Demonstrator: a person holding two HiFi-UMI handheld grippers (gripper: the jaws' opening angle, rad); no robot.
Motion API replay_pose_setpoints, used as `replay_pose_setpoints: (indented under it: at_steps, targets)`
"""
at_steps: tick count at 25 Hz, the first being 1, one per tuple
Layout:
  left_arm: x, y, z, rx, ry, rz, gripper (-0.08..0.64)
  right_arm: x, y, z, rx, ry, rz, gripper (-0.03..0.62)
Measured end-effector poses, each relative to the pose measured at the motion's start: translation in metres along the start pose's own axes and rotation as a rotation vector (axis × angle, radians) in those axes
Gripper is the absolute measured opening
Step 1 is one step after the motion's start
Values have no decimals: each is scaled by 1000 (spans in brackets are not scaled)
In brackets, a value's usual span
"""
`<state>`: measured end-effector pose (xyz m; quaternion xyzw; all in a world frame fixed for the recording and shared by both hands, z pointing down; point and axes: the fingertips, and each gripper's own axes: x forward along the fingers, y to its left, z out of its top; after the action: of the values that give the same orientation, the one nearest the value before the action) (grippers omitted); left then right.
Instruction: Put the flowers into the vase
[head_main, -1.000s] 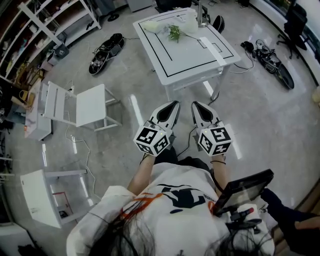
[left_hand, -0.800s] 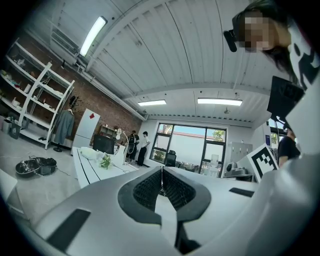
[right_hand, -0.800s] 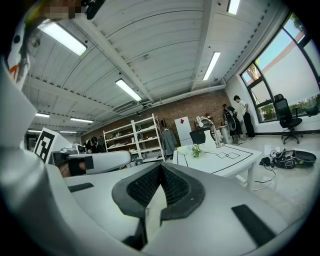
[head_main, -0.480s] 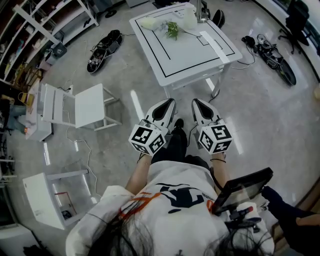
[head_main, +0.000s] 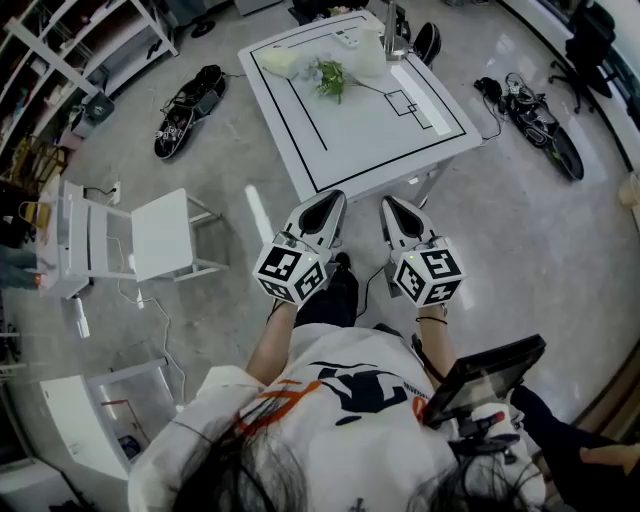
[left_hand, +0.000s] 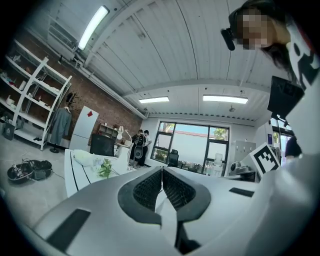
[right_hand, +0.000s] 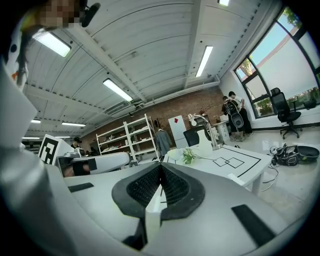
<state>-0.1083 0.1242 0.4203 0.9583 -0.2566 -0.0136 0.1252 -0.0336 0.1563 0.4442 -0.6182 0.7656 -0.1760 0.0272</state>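
A green bunch of flowers (head_main: 328, 78) lies on the far part of the white table (head_main: 380, 130), with a pale vase (head_main: 370, 52) just behind it and a white wrapped bundle (head_main: 277, 62) to its left. The flowers (left_hand: 104, 168) (right_hand: 188, 156) show small in both gripper views. My left gripper (head_main: 334, 203) and right gripper (head_main: 388, 208) are held side by side in front of the table's near edge, both shut and empty, pointing toward the table.
A white folding chair (head_main: 140, 240) stands left of me. Gear and cables lie on the floor at the far left (head_main: 185, 100) and far right (head_main: 530, 105). White shelves (head_main: 90, 40) line the far left. A desk lamp (head_main: 398, 30) stands at the table's back.
Both grippers and I have moved forward toward the table; its near edge now lies just ahead of the fingertips. Jaws stayed shut.
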Motion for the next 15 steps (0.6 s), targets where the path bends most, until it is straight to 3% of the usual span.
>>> replay_pose_setpoints:
  at_steps: [6, 15]
  targets:
    - [48, 50, 16, 55, 39, -14, 11, 73, -25, 22, 12, 15, 10, 14]
    - [114, 129, 25, 24, 59, -53, 11, 164, -58, 43, 2, 38, -20, 14]
